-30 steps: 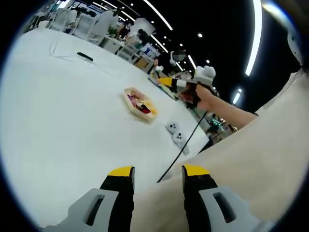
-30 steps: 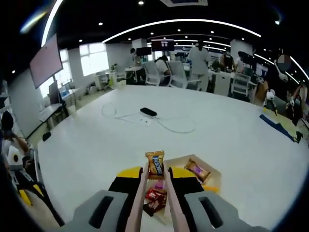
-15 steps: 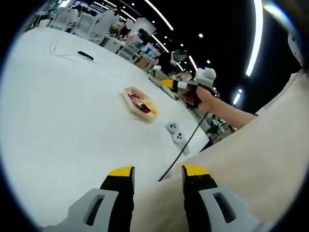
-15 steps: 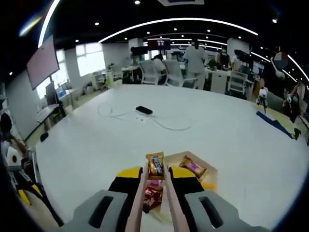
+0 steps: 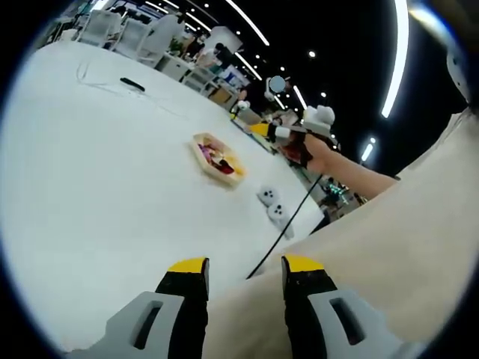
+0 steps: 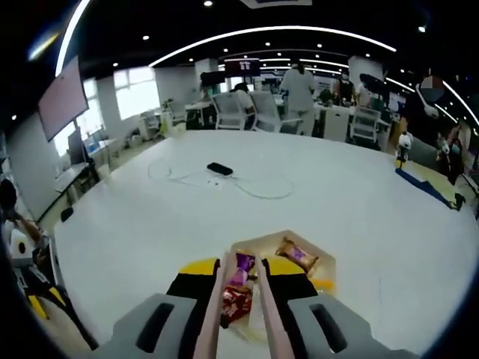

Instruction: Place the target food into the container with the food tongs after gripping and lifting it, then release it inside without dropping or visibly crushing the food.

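Right claw (image 6: 239, 271) clamps pink food tongs (image 6: 238, 318); tong tips hang empty just over the container (image 6: 327, 263) ahead. Judgement: hold the tips parted, lift straight up, avoid nudging wrappers. Snacks lie inside: purple packet (image 6: 244, 262), orange bar (image 6: 296, 253), red packet (image 6: 233, 302). Left claw (image 5: 243, 264) open, empty, well away from the container (image 5: 216, 158) on the tabletop (image 5: 90, 187).

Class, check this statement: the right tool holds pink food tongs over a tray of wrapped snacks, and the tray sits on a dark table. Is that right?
Not quite. The table is white, not dark, as the right gripper view shows. The rest stands: the right tool holds the pink food tongs over the tray of wrapped snacks, and the tray sits on that table.
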Tool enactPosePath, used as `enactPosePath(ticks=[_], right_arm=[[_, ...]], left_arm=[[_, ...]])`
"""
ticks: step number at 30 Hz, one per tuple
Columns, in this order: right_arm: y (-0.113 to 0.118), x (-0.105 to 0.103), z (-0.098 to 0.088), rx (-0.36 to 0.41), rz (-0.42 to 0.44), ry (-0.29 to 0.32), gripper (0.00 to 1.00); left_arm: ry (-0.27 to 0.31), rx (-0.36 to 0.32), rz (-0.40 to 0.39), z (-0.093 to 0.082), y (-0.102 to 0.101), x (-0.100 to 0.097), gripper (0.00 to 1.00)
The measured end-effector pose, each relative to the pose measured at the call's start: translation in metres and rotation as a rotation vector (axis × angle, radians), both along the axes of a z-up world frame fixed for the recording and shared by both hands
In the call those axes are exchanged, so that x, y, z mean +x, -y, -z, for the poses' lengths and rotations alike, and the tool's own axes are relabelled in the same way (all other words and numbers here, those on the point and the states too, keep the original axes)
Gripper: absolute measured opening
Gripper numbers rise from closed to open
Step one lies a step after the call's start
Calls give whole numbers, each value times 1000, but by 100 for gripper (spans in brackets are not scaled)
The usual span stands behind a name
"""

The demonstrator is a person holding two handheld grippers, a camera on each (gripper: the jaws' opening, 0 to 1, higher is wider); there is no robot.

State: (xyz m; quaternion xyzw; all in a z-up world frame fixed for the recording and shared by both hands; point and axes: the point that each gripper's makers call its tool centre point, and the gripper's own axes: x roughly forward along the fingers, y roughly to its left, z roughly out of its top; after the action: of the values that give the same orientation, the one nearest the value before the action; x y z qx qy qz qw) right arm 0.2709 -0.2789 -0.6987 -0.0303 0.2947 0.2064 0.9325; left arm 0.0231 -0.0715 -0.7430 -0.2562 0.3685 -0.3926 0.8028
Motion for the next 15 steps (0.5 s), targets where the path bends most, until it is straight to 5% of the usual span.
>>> enactPosePath(ticks=[15], right_arm=[[-1,-1,-2,60,17,7,27]], left_arm=[[3,2,6,-2,1,2,38]])
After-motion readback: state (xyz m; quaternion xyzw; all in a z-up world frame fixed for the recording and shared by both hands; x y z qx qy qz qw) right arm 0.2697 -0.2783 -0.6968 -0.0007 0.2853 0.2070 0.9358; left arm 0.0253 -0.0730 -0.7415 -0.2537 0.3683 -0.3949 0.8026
